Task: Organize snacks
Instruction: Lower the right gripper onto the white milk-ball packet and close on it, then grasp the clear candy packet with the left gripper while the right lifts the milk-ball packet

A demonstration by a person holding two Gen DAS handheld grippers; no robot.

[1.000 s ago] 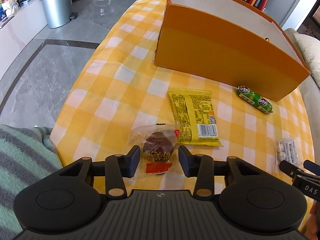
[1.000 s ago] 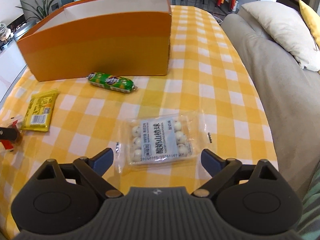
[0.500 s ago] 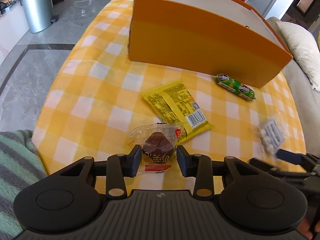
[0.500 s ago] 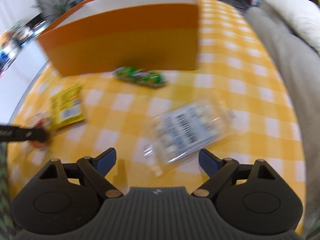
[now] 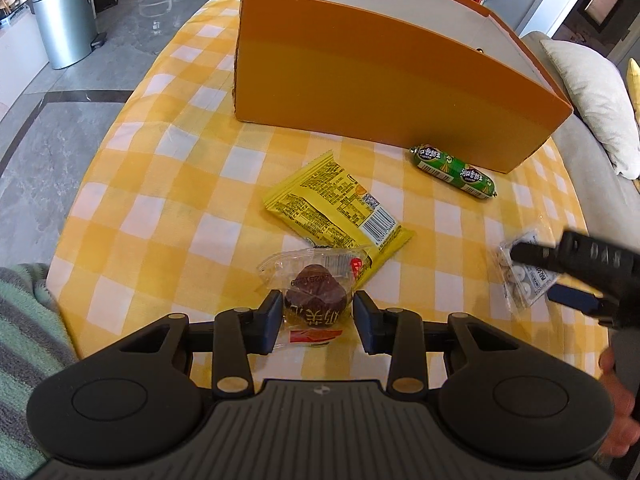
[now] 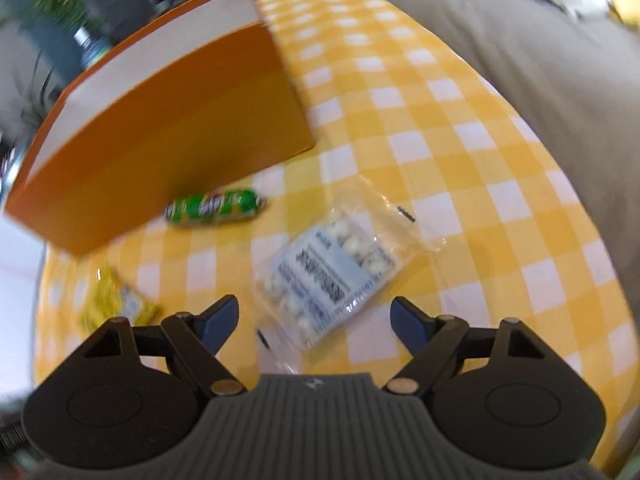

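A brown cake in a clear wrapper [image 5: 316,298] lies on the yellow checked tablecloth [image 5: 180,208]. My left gripper [image 5: 318,314] is shut on it, one pad against each side. A clear bag of white balls [image 6: 332,272] lies slanted between the fingers of my right gripper [image 6: 314,314]. Its jaws are closing, still wide, and the pads are clear of the bag. A yellow snack packet [image 5: 336,204] and a green sausage stick [image 5: 454,170] lie in front of the tall orange box [image 5: 380,92]. The right wrist view is blurred.
A grey sofa [image 6: 540,80] with a pale cushion [image 5: 592,100] runs along the table's right side. A metal bin [image 5: 64,16] stands on the floor at the far left. Green striped fabric [image 5: 24,340] sits at the near left table edge.
The right gripper has rolled, so the bag now lies slanted in its view, and its jaws have narrowed. The left jaws have drawn in slightly onto the cake.
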